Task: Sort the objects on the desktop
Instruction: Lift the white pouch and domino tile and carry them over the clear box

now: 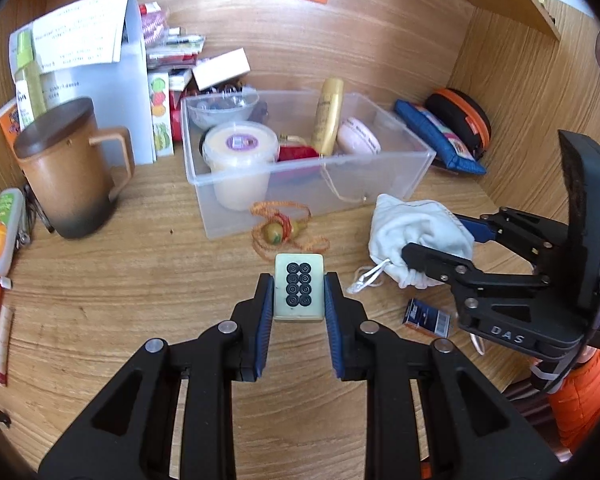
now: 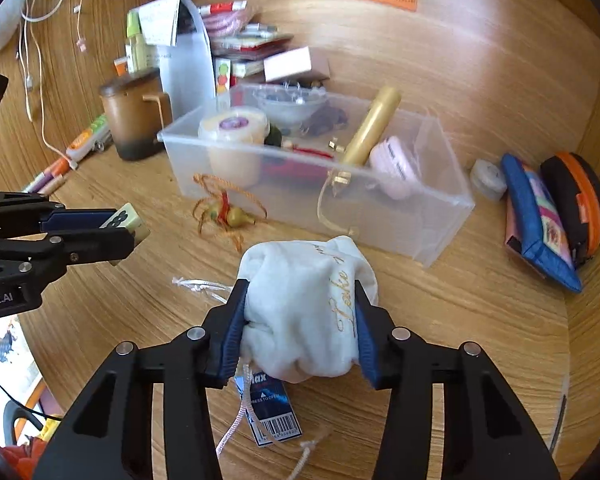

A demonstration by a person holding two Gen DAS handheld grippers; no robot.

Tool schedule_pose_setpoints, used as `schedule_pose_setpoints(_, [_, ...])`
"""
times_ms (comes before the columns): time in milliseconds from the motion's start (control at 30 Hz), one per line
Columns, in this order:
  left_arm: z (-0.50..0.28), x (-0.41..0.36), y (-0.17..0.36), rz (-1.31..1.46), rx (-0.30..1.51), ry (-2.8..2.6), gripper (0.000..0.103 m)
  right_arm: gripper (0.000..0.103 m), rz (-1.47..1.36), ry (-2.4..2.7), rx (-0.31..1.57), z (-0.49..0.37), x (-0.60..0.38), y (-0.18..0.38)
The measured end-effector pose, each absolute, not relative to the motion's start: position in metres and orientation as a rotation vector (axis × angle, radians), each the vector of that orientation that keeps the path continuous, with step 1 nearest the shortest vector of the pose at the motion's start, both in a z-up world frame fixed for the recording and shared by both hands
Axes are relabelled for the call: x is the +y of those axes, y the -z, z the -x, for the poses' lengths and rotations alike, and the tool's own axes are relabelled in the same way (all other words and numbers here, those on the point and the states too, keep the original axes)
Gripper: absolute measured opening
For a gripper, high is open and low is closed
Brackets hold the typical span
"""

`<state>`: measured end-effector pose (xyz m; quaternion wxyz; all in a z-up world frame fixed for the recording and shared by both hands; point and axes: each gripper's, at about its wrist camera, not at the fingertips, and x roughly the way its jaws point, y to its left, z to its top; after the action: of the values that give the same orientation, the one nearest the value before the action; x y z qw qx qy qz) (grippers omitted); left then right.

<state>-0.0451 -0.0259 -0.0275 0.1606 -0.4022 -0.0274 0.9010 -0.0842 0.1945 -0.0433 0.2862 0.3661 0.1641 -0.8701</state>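
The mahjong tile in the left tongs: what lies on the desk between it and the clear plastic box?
A small gourd charm on an orange cord, seen in the left wrist view, between mahjong tile and clear plastic box.

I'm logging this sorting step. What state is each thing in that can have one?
left gripper: shut on the mahjong tile, held off the desk.
right gripper: shut on the white drawstring pouch, which bulges between the pads.
clear plastic bin: open, no lid, partly filled.
brown mug: upright, lid on.
gold tube: leaning in the bin.
blue pouch: lying closed beside the black and orange case.
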Motion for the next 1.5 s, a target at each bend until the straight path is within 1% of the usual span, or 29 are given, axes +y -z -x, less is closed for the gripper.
schedule_pose_setpoints(333, [0.060,-0.025,-0.006,1.054,-0.045,-2.616,0.024,0.044,-0.803,2.384,0.422,0.079,0.197,-0.014])
schedule_pose_setpoints(633, [0.082,-0.018,-0.032,0.997,0.006,-2.636,0.024,0.044,-0.722,2.416,0.390,0.096,0.196,-0.045])
schedule_pose_setpoints(1033, [0.119,-0.003,-0.035,1.003,0.051,-2.634,0.024,0.044,-0.701,2.422,0.369,0.129,0.184,-0.055])
schedule_pose_setpoints(1500, [0.188,-0.011,-0.017,1.106,0.005,-2.604,0.024,0.044,-0.753,2.417,0.332,0.191,0.167,-0.048])
